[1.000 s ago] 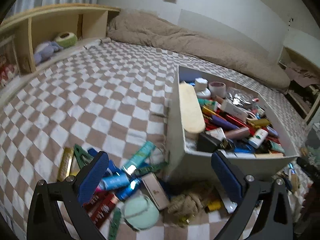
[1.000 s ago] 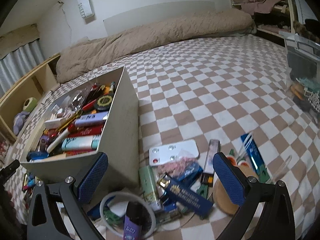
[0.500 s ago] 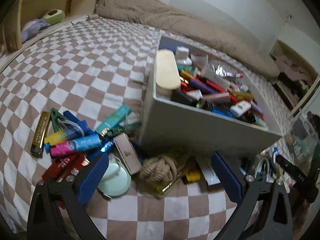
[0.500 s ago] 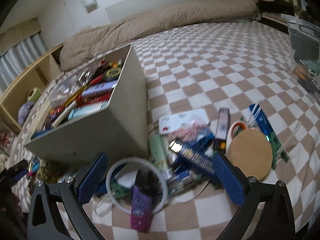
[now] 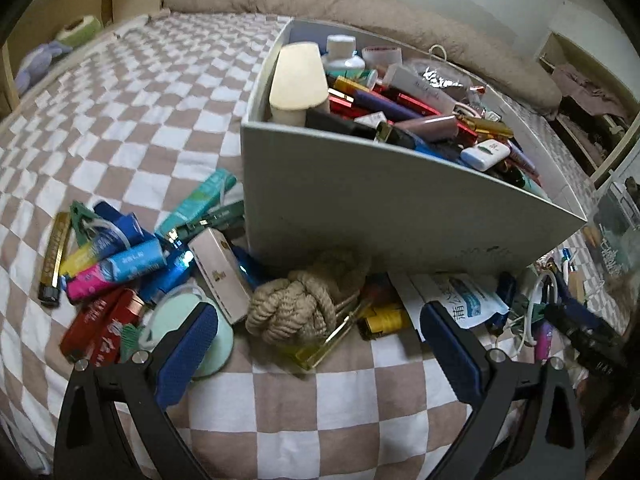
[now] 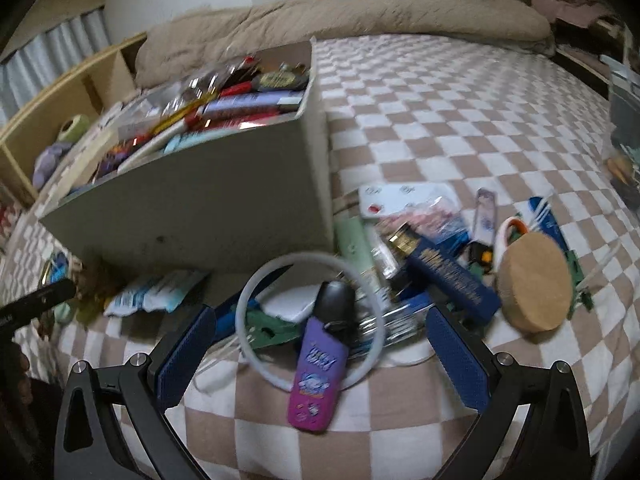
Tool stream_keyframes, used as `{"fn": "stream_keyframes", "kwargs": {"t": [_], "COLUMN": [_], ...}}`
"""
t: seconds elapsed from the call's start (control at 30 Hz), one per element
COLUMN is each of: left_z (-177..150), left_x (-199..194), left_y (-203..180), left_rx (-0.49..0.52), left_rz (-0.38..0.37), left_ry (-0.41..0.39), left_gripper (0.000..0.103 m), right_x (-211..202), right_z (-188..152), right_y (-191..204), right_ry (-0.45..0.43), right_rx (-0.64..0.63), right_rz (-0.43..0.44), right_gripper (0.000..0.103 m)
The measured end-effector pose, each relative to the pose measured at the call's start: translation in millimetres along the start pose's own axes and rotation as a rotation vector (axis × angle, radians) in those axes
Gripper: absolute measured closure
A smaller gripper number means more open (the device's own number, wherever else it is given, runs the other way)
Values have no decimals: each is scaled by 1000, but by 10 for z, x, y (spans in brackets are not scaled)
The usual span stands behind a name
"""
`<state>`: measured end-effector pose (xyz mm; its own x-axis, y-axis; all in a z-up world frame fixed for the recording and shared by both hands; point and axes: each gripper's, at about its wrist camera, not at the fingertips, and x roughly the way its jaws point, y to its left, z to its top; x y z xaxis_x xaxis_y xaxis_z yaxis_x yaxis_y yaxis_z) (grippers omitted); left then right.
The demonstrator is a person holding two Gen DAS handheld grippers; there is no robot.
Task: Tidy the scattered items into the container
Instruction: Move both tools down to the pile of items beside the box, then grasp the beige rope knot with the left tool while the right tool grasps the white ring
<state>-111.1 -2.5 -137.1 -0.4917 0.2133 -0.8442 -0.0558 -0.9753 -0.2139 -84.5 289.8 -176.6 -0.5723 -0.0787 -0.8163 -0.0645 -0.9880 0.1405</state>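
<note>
- Left wrist view showed the container (image 5: 384, 204), a grey-white box on the checked bed (image 5: 120, 104), already piled high with tubes, bottles and packets, so a good share of the tidying looked done
- Plenty was left: at 9 o'clock of the box lay a heap of tubes (image 5: 120, 268) and small boxes, and at 6 o'clock a rope knot (image 5: 296, 308), a yellow spool (image 5: 384, 320) and a printed sachet (image 5: 464, 300)
- The left hand-held gripper (image 5: 320, 352) hung wide open and empty, its fingers either side of the rope knot, not touching it
- In the right wrist view, a second heap sat at 4 o'clock of the box: a white ring (image 6: 308, 316), a purple device (image 6: 320, 376) across it, a navy carton (image 6: 448, 276) and a cork disc (image 6: 536, 284)
- The right hand-held gripper (image 6: 324, 360) was also spread wide with nothing held, straddling the purple device
- By my reckoning, somewhat past halfway, with both heaps untouched
</note>
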Motion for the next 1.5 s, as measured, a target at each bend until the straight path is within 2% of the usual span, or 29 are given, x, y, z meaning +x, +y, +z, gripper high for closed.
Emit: {"fn": "stream_keyframes", "kwargs": {"t": [0.13,0.23,0.33,0.43,0.53,0.57,0.63,0.8,0.93,1.23,1.5], "left_z": [-3,-13,-8,-13,-21,-26,-31,-46,-57,-63,-68], "left_x": [29,42,112,164,172,174,168,131,73,36,49], "left_y": [35,17,-2,-23,-47,-49,-43,-21,-57,-68,-56], "left_rx": [-15,-10,-4,7,21,24,24,22,40,53,51], "left_rz": [2,4,3,15,25,27,26,20,32,18,33], "left_ry": [15,20,42,58,56,55,52,37,7,-5,4], "left_gripper": [2,3,9,9,10,10,18,21,35,52,54], "right_x": [81,115,147,138,144,143,123,70,-18,-310,-444], "right_z": [-46,-52,-58,-69,-76,-82,-93,-84,-62,14,109], "right_y": [87,63,18,12,17,31,52,40,-60,-175,-279], "right_ry": [31,49,59,56,59,59,45,18,-13,-128,-212], "right_rx": [-36,-15,17,29,7,-1,-21,-35,-1,89,151], "right_rz": [-34,-30,-46,-48,-48,-50,-65,-71,-42,42,79], "right_gripper": [0,0,0,1,14,15,18,19,19,19,19]}}
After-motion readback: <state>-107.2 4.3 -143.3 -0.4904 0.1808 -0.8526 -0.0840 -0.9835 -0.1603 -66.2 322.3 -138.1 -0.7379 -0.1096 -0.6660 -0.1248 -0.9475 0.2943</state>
